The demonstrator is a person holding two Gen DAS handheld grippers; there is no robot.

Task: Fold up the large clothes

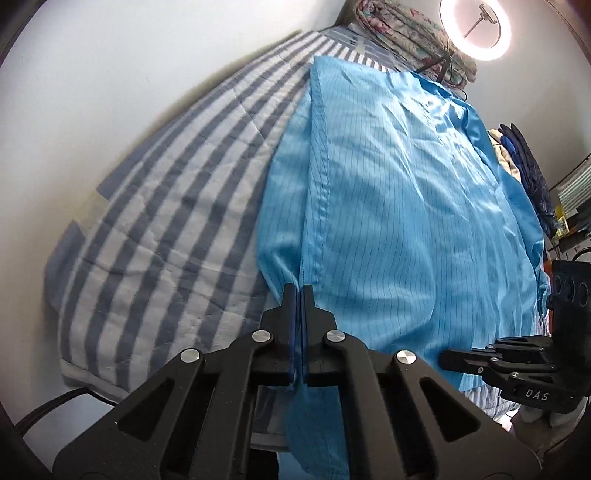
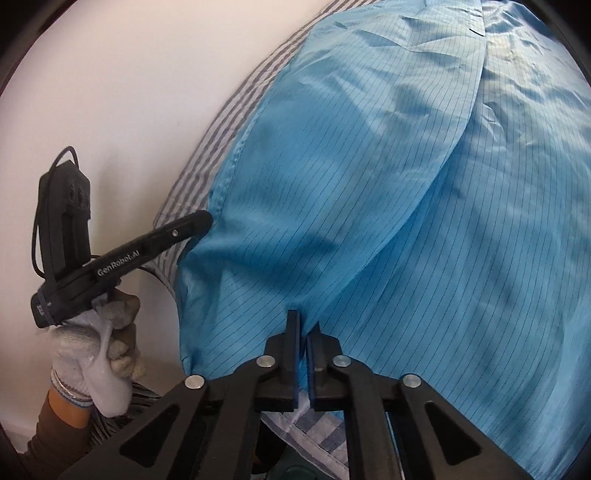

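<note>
A large light-blue pinstriped garment point(image 1: 399, 206) lies spread lengthwise on the striped bed, and fills most of the right wrist view point(image 2: 388, 192). My left gripper point(image 1: 299, 291) is shut on its near hem at the left seam; it also shows in the right wrist view point(image 2: 205, 221), pinching that edge. My right gripper point(image 2: 304, 325) is shut on the near hem further right; in the left wrist view point(image 1: 448, 360) it shows at the lower right, against the cloth's edge. The hem hangs over the bed's near edge.
A grey-and-white striped quilt point(image 1: 159, 206) covers the bed, against a white wall point(image 1: 110, 66). Folded floral bedding point(image 1: 406, 33) and a lit ring light point(image 1: 480, 26) stand at the far end. Dark blue clothes point(image 1: 528, 166) are piled at the right.
</note>
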